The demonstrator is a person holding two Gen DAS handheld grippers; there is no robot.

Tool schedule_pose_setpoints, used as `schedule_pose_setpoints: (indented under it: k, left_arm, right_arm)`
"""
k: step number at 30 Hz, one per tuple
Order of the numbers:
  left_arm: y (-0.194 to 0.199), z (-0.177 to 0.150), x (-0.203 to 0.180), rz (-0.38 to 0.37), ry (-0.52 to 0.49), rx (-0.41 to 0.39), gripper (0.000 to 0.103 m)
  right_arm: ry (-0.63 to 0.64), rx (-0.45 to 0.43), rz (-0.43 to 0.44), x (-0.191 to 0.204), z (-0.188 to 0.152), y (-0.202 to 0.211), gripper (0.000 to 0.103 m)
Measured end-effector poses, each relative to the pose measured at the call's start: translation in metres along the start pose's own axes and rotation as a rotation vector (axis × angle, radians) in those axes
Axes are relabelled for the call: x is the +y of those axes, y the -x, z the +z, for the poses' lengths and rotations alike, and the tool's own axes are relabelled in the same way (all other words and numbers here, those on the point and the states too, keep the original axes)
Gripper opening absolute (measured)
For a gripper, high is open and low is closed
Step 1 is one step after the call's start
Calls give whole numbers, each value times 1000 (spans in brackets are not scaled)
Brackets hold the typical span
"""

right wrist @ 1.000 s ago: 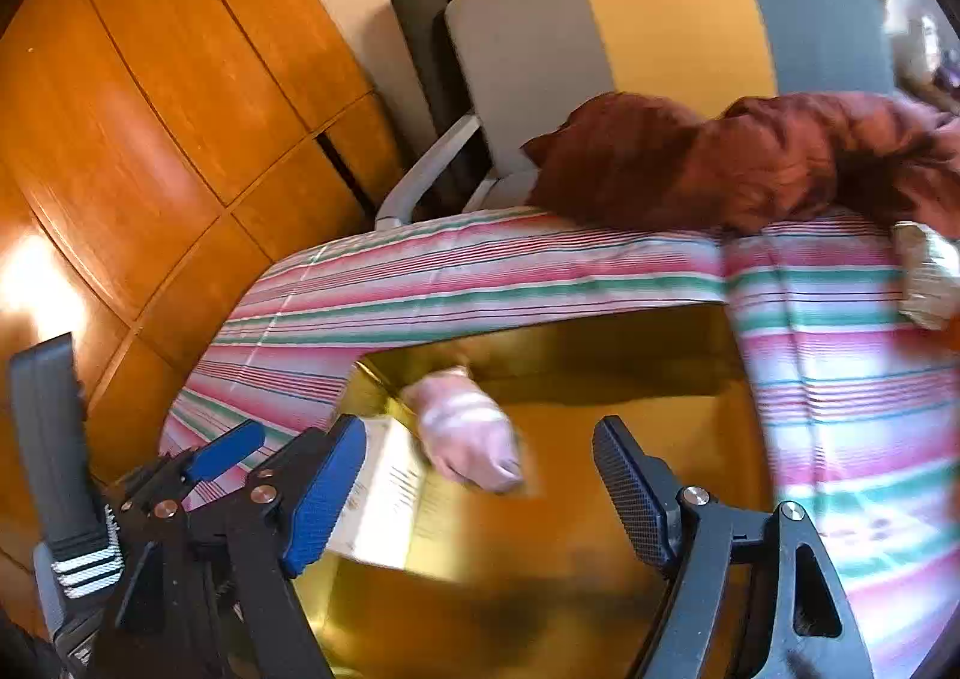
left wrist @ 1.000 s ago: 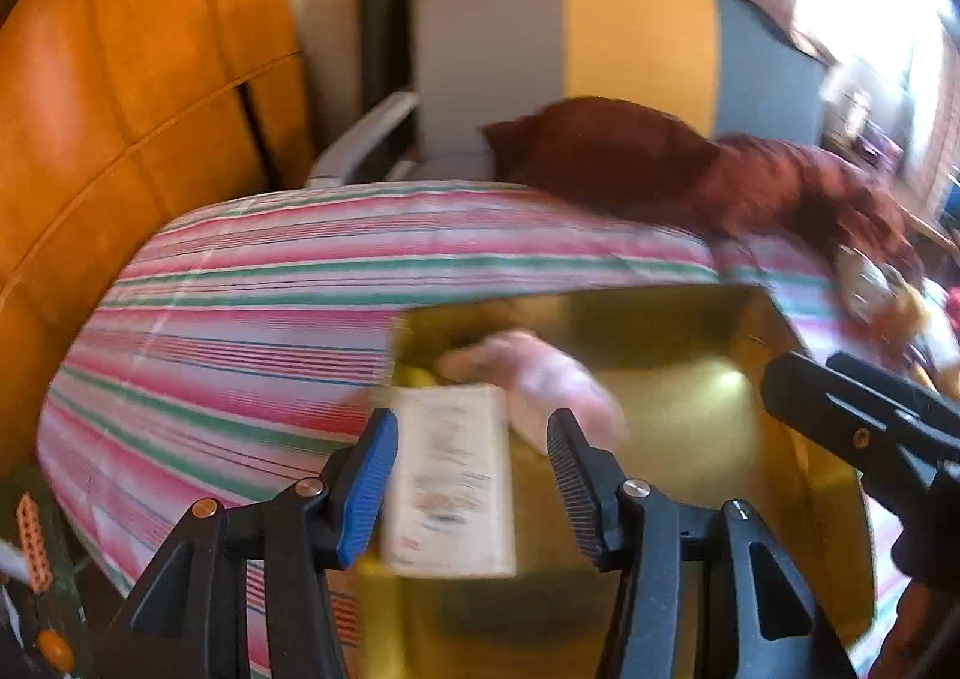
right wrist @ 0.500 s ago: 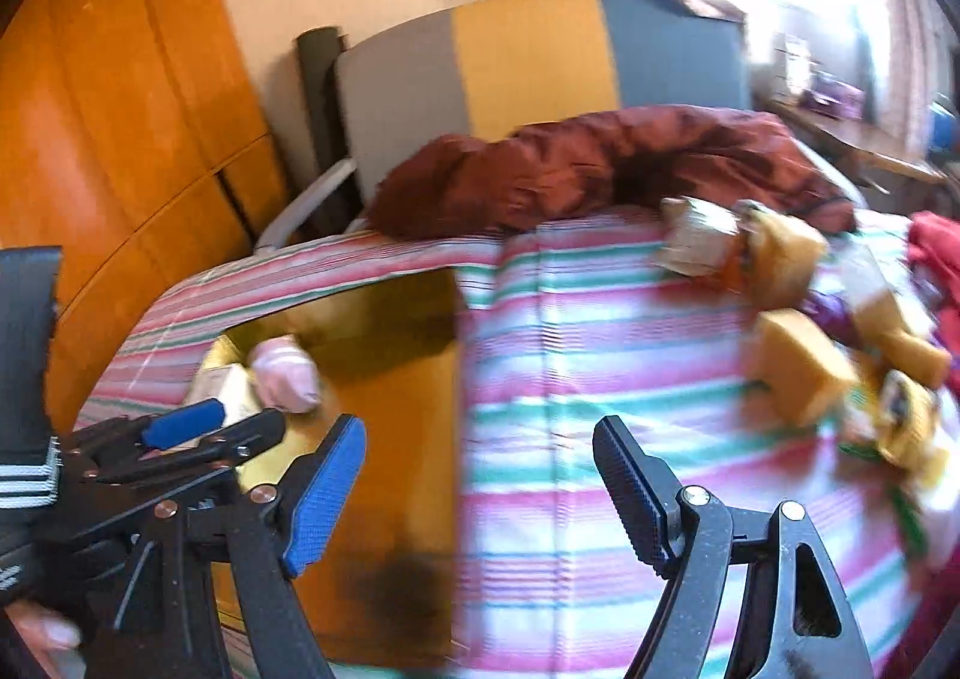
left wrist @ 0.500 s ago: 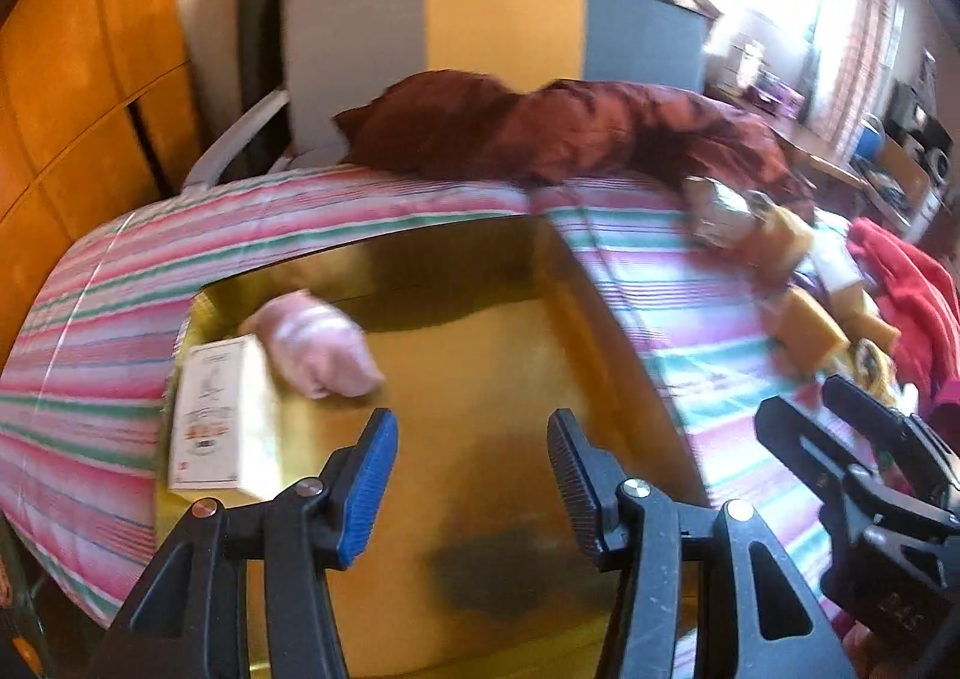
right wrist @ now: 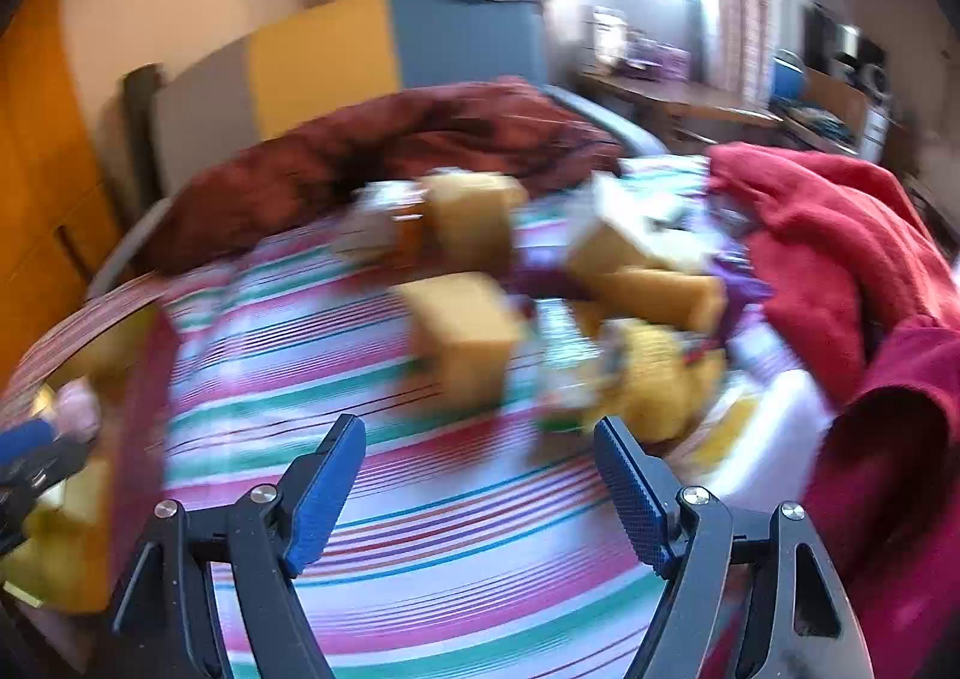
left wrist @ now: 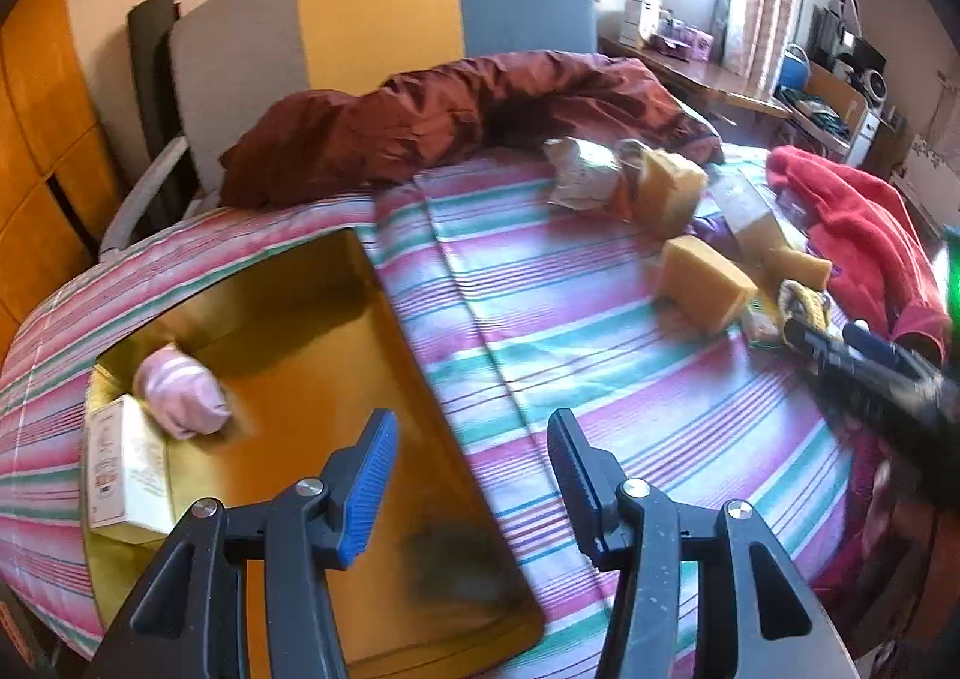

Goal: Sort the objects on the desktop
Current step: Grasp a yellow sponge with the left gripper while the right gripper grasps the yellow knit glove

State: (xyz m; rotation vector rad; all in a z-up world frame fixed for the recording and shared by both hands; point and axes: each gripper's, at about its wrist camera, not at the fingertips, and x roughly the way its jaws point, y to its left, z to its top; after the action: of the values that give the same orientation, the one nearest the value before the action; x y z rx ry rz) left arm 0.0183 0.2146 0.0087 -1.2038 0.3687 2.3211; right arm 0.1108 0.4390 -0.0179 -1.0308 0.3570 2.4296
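A gold tray (left wrist: pixel 336 355) lies on the striped cloth at the left. In it are a rolled pink sock (left wrist: pixel 180 397) and a white box (left wrist: pixel 123 463). My left gripper (left wrist: pixel 471 472) is open and empty above the tray's right edge. My right gripper (right wrist: pixel 477 484) is open and empty over the striped cloth, short of a heap of yellow sponge blocks (right wrist: pixel 465 331) and small packets; this view is blurred. The same blocks (left wrist: pixel 705 280) show at the right in the left wrist view, with the right gripper's black body (left wrist: pixel 870 379) near them.
A maroon quilt (left wrist: pixel 456 115) lies along the far side against a grey, yellow and blue headboard (left wrist: pixel 372 19). Red clothing (right wrist: pixel 840 259) is piled at the right. Wooden panels (left wrist: pixel 36 139) stand at the left. A cluttered desk (left wrist: pixel 720 73) is at the far right.
Both grippers have swung right, away from the tray's contents. The left has left the white box in the tray. The right now faces the heap of sponges.
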Motion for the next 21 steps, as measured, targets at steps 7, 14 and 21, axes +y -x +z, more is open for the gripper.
schedule_pose_setpoints:
  k: [7, 14, 21]
  left_arm:
    - [-16, 13, -29, -43, -7, 31, 53]
    - [-43, 33, -64, -59, -31, 69, 53]
    - [-73, 53, -102, -89, -39, 92, 53]
  right_arm:
    - [1, 94, -61, -54, 33, -30, 79]
    - [17, 212, -28, -64, 32, -70, 68]
    - [-56, 203, 54, -79, 32, -68, 46]
